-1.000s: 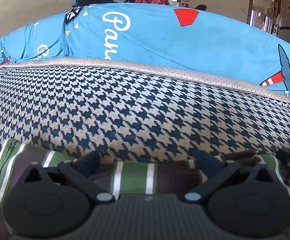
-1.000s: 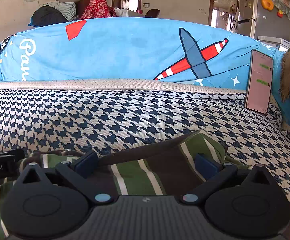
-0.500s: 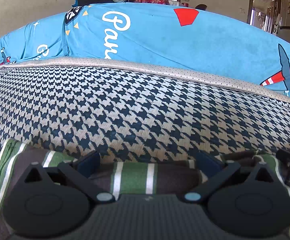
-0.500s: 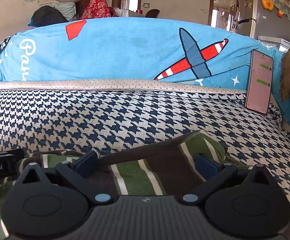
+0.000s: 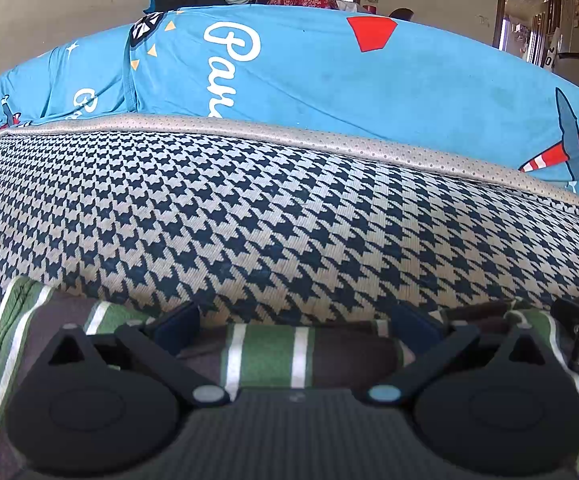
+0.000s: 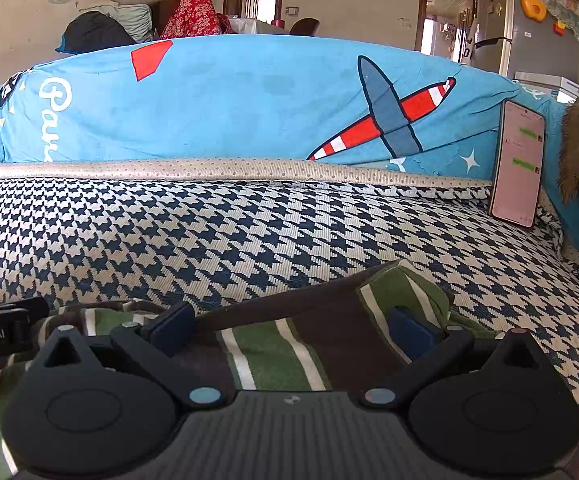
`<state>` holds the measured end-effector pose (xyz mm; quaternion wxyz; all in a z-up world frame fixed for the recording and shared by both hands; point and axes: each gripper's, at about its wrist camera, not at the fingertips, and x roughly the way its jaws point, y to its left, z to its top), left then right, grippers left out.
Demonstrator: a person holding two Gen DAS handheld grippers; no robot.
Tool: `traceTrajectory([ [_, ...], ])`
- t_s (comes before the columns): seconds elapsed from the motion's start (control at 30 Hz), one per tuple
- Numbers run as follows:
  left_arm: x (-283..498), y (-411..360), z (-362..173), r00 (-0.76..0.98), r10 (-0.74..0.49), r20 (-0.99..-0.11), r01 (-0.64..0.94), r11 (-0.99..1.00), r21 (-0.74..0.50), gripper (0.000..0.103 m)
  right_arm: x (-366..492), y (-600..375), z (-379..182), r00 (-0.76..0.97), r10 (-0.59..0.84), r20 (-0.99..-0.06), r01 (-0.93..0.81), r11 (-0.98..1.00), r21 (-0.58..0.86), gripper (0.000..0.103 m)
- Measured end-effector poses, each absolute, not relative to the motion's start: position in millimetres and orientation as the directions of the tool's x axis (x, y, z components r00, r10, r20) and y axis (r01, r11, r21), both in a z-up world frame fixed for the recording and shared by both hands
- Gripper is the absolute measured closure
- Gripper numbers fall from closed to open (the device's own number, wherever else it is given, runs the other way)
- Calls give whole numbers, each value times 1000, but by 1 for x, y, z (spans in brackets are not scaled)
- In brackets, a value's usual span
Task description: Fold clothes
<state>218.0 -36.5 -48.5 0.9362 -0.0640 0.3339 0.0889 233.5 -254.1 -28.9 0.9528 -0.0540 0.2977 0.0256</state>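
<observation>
Houndstooth sofa cover [image 5: 289, 216] ahead of the fingers. Left gripper [image 5: 295, 326] and right gripper [image 6: 289, 326] spread wide, gripping nothing; striped garment [image 6: 273, 356] lies between the fingers.

The garment [image 6: 289, 356] lies on the seat cover [image 6: 249, 232] at six o'clock, under both grippers. The backrest cover [image 6: 229, 100] rises behind the seat at twelve o'clock. A phone [image 6: 517, 168] leans upright against it at two o'clock, well apart from the garment.
</observation>
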Motion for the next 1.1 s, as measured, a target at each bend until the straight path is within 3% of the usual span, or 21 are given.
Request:
traceTrajectory([
  [0.53,220,-28,-46,760,113,-640,-201,977,-66,0,237,-248,-28,818,11,-575,-76,993,-90,0],
  [0.9,186,-32,-45,759,73,-647,-155,985,-70,0,198,-220,-29,814,-31,-579,-33,994,-100,0],
  [1.1,210,-34,-49,755,89,-650,-187,979,-82,0,181,-238,-29,810,-47,-585,-14,995,-100,0],
])
